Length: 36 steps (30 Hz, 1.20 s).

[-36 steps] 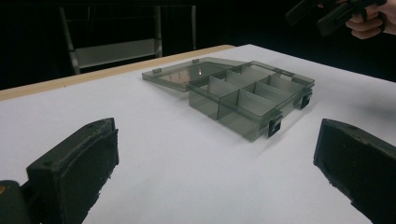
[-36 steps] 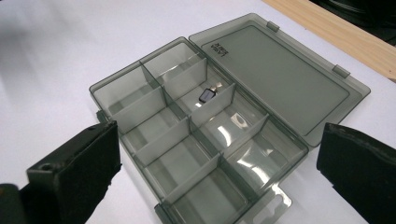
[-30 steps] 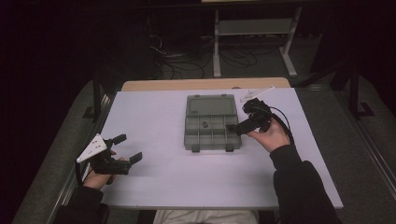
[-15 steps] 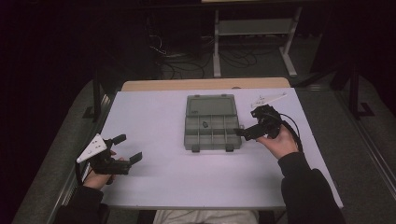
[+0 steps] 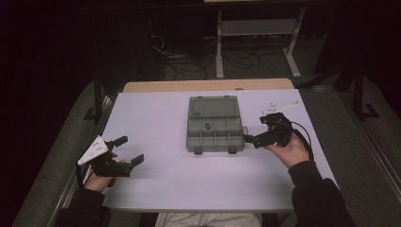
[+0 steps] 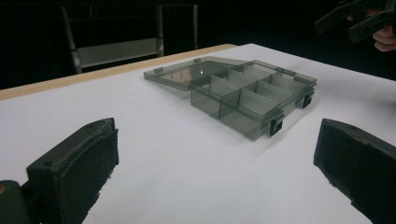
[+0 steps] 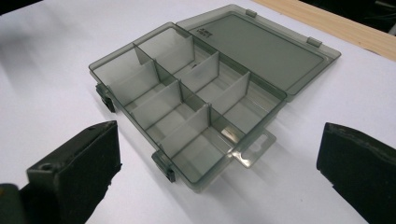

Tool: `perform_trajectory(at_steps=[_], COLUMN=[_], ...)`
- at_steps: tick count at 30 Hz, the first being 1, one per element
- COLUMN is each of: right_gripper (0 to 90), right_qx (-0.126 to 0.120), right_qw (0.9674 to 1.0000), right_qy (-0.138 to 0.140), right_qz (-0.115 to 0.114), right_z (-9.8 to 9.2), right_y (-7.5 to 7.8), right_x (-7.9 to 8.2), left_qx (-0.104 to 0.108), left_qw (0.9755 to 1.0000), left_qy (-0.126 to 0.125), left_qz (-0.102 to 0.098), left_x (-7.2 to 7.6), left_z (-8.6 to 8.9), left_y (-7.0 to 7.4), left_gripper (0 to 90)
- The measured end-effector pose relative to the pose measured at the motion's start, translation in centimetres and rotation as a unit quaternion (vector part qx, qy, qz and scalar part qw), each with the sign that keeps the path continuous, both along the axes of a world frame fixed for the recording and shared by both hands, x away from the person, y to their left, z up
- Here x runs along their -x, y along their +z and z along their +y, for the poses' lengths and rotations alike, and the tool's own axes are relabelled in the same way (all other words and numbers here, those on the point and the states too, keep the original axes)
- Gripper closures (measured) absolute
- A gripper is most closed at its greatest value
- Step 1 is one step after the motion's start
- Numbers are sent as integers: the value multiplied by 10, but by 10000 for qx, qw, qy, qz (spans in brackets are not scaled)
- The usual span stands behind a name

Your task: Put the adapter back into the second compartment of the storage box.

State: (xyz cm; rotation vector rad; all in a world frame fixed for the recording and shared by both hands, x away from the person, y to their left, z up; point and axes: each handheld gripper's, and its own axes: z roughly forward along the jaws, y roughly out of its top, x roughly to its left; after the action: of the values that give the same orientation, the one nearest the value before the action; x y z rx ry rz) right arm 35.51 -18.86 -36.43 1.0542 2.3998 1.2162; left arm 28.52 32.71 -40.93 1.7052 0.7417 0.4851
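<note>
Right gripper point(image 5: 250, 138) just beside right end of translucent grey plastic compartment box point(image 5: 215, 124), jaws spread wide, empty. Left gripper point(image 5: 127, 150) well apart at table's left, also wide, empty.

Step judged: working at the open box from its right end. Best approached low and slow, one jaw past the hang tab point(image 7: 254, 149), light squeeze, thin wall likely to flex or slide on white tabletop point(image 5: 156, 118).

Box mid-table, lid point(image 7: 261, 46) folded flat behind, compartments divided by thin partitions, two dark latches point(image 7: 166, 170) on front edge.

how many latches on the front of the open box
2. Both sit on the box's front edge: left latch by the near-left corner, right latch by the near-right corner. None appear hidden.
</note>
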Motion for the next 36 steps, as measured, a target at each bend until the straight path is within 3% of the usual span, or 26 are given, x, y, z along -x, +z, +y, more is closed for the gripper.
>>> perform_trajectory(at_steps=[10, 20, 32, 36], right_gripper=[0, 0, 0, 0], right_qx=[-61, -390, -706, -731], right_qw=[9999, 9989, 9958, 9954], right_qy=[-85, -237, -444, -483], right_qz=[-33, -115, -372, -399], right_z=[-12, -26, -47, -52], right_y=[-8, -18, -31, -36], right_x=[11, 27, 45, 50], left_qx=[4, -5, -4, -4], left_qw=[10000, 10000, 10000, 10000], left_qy=[8, 13, 11, 8], left_qz=[3, -4, -1, -2], left_x=[0, 0, 1, 1], left_z=[0, 0, 1, 0], left_y=[0, 0, 0, 0], left_gripper=[0, 0, 0, 0])
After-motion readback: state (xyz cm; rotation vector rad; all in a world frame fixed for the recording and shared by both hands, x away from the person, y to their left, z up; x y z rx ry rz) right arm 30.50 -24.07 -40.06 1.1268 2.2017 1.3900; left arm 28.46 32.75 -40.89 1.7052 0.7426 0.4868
